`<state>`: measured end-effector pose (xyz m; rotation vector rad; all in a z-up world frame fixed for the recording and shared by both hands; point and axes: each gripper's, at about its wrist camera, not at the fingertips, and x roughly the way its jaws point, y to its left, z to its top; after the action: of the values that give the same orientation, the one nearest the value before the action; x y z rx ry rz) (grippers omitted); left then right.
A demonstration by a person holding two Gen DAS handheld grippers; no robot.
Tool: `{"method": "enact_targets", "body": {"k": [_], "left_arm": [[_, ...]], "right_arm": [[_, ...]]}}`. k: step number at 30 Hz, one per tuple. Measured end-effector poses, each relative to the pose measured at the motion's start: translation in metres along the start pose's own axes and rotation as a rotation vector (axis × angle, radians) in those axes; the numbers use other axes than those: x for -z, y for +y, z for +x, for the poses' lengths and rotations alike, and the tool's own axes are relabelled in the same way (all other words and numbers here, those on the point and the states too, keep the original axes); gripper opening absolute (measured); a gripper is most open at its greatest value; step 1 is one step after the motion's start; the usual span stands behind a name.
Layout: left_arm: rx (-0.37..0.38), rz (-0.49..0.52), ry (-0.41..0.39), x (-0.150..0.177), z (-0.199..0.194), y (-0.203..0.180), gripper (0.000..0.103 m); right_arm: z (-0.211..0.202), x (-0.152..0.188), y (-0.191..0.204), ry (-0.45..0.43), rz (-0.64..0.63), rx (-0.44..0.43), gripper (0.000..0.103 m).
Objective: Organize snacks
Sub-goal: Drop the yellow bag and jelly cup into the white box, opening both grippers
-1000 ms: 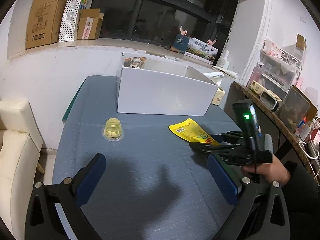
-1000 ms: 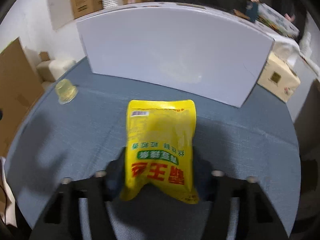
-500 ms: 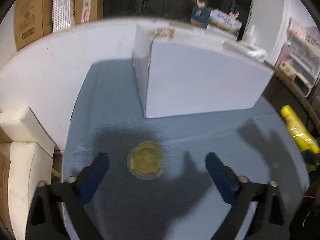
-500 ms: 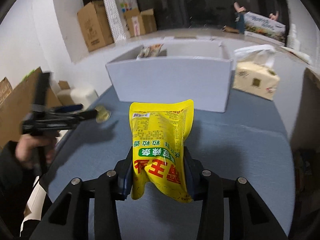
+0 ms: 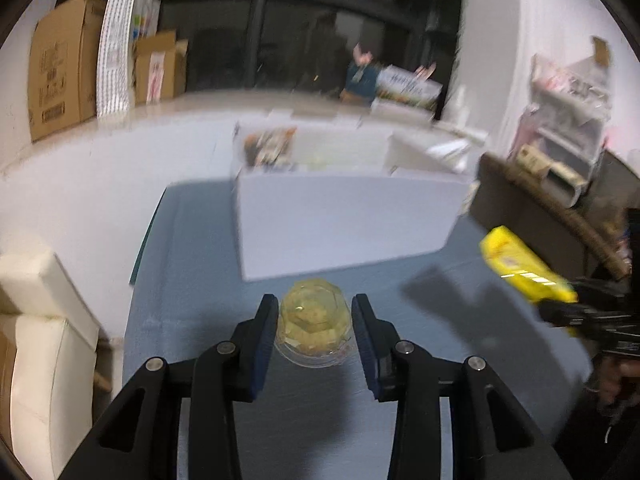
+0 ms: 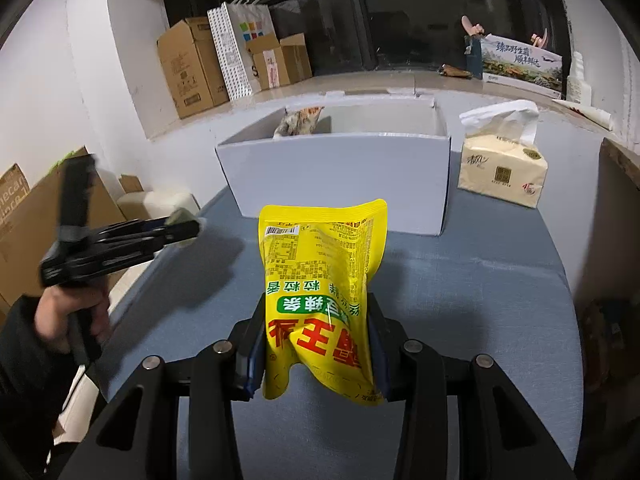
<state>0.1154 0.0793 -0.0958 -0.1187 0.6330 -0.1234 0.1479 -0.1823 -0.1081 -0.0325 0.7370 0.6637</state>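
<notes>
Above the blue-grey table [image 6: 480,300], both grippers grasp: the left gripper [image 5: 314,320] a clear jelly cup [image 5: 314,326], the right gripper [image 6: 318,344] a yellow snack pouch [image 6: 320,292]; each load should go gently down into the white cardboard box [image 6: 336,172].

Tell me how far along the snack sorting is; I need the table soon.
One snack packet already sits in the white box. The right gripper holds the yellow pouch off the table; the left gripper is shut on the jelly cup. Both must still go in.
</notes>
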Motion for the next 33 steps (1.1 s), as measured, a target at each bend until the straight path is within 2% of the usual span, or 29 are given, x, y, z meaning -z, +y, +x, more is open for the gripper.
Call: {"method": "enact_targets", "body": {"k": [5, 10, 15, 17, 20, 22, 23, 24, 25, 26, 27, 28, 30, 33], "left_arm": [[0.066, 0.035, -0.079, -0.031, -0.028, -0.023, 0.042], [0.088, 0.046, -0.127, -0.075, -0.024, -0.035, 0.042], [0.08, 0.061, -0.124, -0.137, 0.022, -0.038, 0.042], [0.072, 0.06, -0.098, -0.16, 0.048, -0.036, 0.042], [0.039, 0.072, -0.07, -0.185, 0.084, -0.033, 0.042], [-0.004, 0.066, -0.06, -0.2, 0.11, -0.029, 0.043], [-0.015, 0.05, -0.043, -0.205, 0.122, -0.024, 0.051], [-0.017, 0.029, -0.022, -0.205, 0.13, -0.019, 0.065], [-0.015, -0.016, 0.022, -0.207, 0.142, -0.01, 0.098], [-0.007, -0.038, 0.022, -0.207, 0.145, -0.006, 0.103], [-0.002, -0.05, 0.018, -0.204, 0.145, -0.002, 0.103], [0.001, -0.058, 0.017, -0.201, 0.144, 0.002, 0.103], [0.013, -0.055, 0.005, -0.194, 0.14, 0.006, 0.103], [-0.029, -0.04, -0.02, -0.187, 0.129, 0.006, 0.103]], "right_arm": [[-0.013, -0.016, -0.006, -0.049, 0.029, -0.001, 0.046], [-0.024, -0.051, -0.012, -0.109, 0.031, 0.009, 0.046], [-0.011, -0.11, -0.019, -0.145, 0.024, 0.029, 0.046], [0.007, -0.137, -0.028, -0.142, 0.047, 0.025, 0.046], [0.038, -0.169, -0.04, -0.126, 0.045, 0.064, 0.046], [0.063, -0.189, -0.055, -0.093, 0.078, 0.073, 0.047], [0.074, -0.197, -0.061, -0.082, 0.091, 0.056, 0.049], [0.082, -0.202, -0.067, -0.079, 0.105, 0.026, 0.065], [0.094, -0.208, -0.075, -0.075, 0.121, 0.001, 0.09], [0.101, -0.211, -0.079, -0.059, 0.126, 0.015, 0.1], [0.106, -0.213, -0.082, -0.043, 0.127, 0.043, 0.103], [0.109, -0.212, -0.086, -0.035, 0.136, 0.06, 0.103], [0.108, -0.206, -0.091, -0.036, 0.167, 0.041, 0.103], [0.105, -0.198, -0.09, -0.036, 0.136, 0.085, 0.103]]}}
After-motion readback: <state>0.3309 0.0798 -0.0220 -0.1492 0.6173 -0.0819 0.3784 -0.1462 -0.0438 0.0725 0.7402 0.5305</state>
